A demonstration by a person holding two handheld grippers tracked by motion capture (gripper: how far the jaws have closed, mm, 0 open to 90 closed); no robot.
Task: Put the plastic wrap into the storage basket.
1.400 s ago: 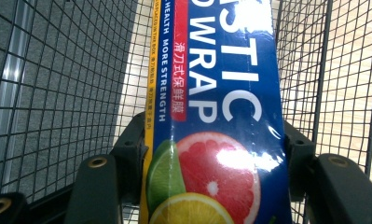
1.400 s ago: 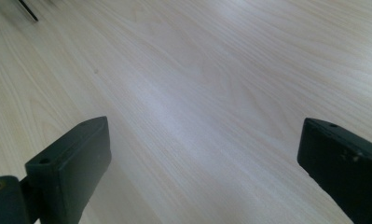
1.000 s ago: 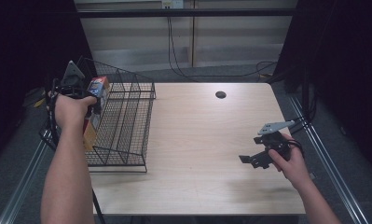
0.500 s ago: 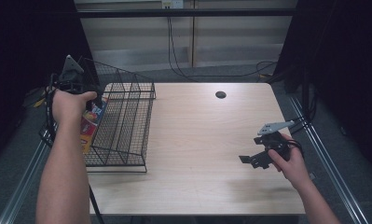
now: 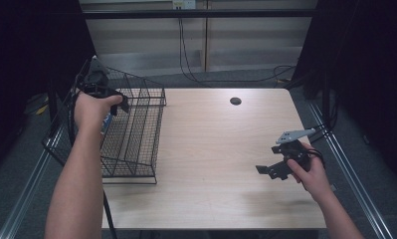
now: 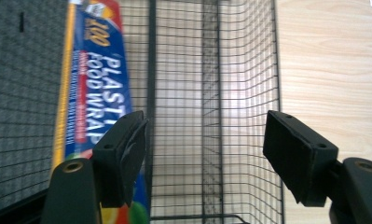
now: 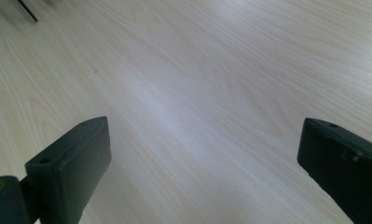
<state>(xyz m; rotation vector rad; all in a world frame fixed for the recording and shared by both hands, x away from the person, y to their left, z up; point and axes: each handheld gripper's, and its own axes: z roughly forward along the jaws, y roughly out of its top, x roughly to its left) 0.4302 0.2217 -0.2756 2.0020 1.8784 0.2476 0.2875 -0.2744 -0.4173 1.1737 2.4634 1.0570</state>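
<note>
Wood counter (image 5: 211,149) w/ wire rack (image 6: 211,116): left hand-held gripper (image 6: 204,154) just opened, plastic wrap box (image 6: 97,79) beside its jaw; right hand-held gripper (image 7: 200,172) open, empty.

This is looking like a lab or test bay set up for recording, not anyone's home. A bare light-wood table (image 5: 211,149) is sitting at the centre of the frame with metal rails (image 5: 345,164) running along its sides, black curtains (image 5: 365,59) are hanging down the left and right edges, and loose cables (image 5: 186,45) are trailing down the pale wall panels (image 5: 146,40) at the top.
</note>
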